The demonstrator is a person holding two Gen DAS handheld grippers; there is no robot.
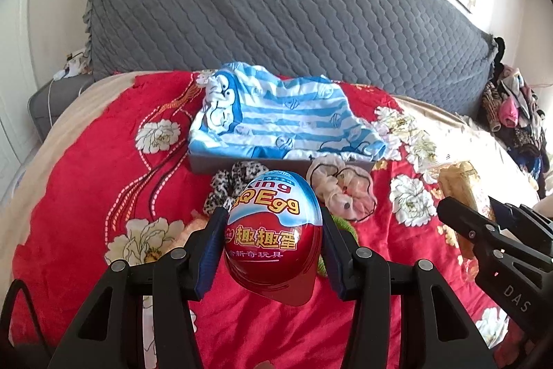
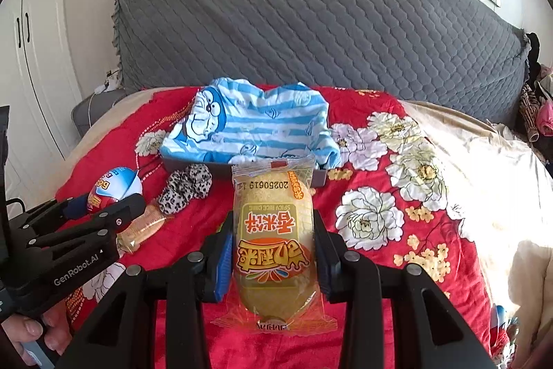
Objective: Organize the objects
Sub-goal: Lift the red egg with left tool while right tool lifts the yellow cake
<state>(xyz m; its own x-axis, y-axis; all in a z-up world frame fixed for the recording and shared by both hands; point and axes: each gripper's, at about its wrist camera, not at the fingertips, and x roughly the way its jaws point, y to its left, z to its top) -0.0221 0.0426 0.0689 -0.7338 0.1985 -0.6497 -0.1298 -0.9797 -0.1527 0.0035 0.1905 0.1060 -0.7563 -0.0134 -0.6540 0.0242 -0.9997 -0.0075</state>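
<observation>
The red and blue plastic egg looks shiny and smooth. The yellow snack's clear wrapper is shiny. The red flowered bed blanket looks soft, and the grey quilted cover bumpy.

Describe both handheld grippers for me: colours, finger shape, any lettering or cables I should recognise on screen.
Both are matte black plastic. The left gripper and the right gripper each have two angular linkage fingers with round silver pivot pins and blue pads on the inner faces. White lettering reads "GenRobot.AI" on the left one's side in the right wrist view, "DAS" on the right one's in the left wrist view. A black cable loops beside the left gripper.
</observation>
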